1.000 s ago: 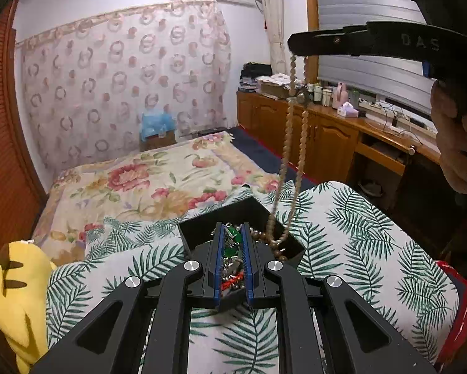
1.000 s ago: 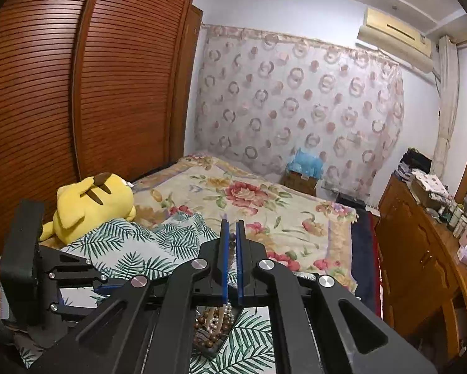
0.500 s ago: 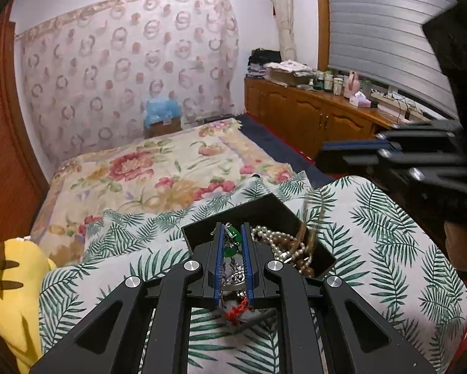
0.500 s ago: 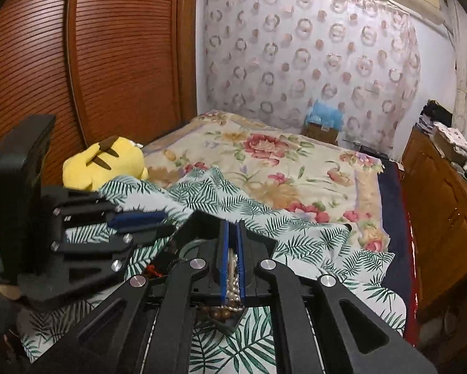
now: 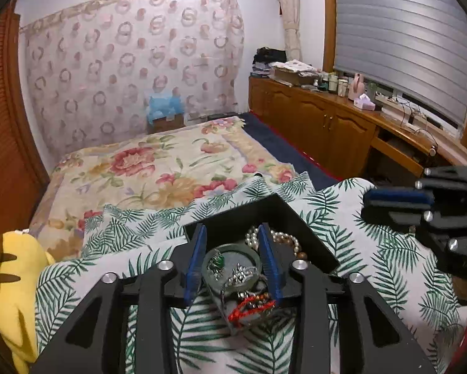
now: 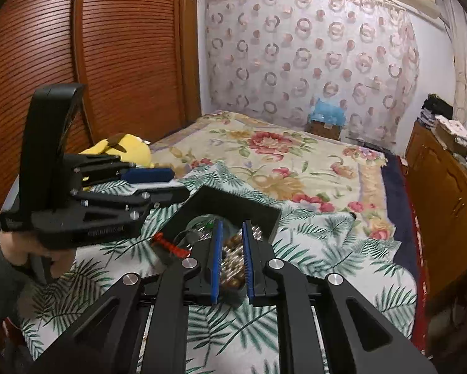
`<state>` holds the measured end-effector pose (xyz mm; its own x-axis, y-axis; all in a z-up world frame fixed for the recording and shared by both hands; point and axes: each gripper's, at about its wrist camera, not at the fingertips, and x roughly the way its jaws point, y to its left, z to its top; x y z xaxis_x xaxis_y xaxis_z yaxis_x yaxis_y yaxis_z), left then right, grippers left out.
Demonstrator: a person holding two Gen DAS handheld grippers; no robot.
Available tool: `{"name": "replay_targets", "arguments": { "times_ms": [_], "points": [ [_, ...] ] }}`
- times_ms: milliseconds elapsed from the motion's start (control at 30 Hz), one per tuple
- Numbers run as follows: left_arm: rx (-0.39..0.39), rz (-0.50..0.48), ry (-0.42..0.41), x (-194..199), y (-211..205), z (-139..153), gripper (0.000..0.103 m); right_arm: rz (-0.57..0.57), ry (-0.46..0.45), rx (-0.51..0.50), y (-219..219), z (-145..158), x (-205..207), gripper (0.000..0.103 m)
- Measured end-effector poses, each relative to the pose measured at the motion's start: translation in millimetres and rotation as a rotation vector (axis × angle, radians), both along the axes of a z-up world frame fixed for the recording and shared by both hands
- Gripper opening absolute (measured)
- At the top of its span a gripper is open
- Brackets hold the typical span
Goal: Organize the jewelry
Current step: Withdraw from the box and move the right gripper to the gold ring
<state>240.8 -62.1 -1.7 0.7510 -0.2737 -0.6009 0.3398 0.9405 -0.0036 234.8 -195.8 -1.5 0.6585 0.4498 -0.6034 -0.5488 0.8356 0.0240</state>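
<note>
Black jewelry box sits on the palm-leaf cloth over the bed, 1 corner pointing away from the person, pieces heaped inside. Pearl strand and brown bead string lie toward the right side of the box; a green bangle with a small green-stone piece and a silvery chain on it sits toward the left, red cord bracelet at the near corner, partly over the edge. Left gripper hangs right above the bangle, fingers released, 1 pad either side of the ring but not touching as far as I can tell — nothing held. Right gripper is over the bead pile, fingers parted a little with the beads showing in the gap; it looks let go, not pinching, though contact is hard to read. Key relation: the bangle lies flat directly below and between the left fingers, so the left is the nearer hand for it — likely a straight drop and close across the ring. Risk, my guess: chain and cord could snag and come up with it. Yellow plush lies well apart by the wardrobe side.
</note>
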Motion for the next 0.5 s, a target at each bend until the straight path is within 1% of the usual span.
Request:
{"name": "replay_targets", "arguments": {
  "times_ms": [33,67,133,167,233,300,400,500],
  "points": [
    [0.0,0.0,-0.003,-5,2,1,0.052,0.004,0.0,0.005,0,-4,-7,0.014],
    [0.002,0.001,-0.006,-7,3,2,0.057,0.009,0.001,0.008,0,-6,-11,0.014],
    [0.01,0.008,-0.019,-16,6,3,0.069,0.025,0.006,0.011,1,-14,-24,0.014],
    [0.017,0.012,-0.023,-20,7,4,0.073,0.032,0.01,0.011,2,-18,-29,0.015],
    [0.03,0.024,-0.036,-29,10,5,0.086,0.043,0.022,0.011,4,-26,-38,0.019],
    [0.03,0.032,-0.039,-36,14,5,0.091,0.049,0.032,0.012,5,-34,-47,0.033],
    [0.018,0.044,-0.033,-47,19,1,0.095,0.069,0.056,0.007,10,-48,-59,0.034],
    [0.028,0.06,-0.02,-55,21,-6,0.095,0.098,0.077,-0.019,21,-60,-71,0.034]
  ]
}}
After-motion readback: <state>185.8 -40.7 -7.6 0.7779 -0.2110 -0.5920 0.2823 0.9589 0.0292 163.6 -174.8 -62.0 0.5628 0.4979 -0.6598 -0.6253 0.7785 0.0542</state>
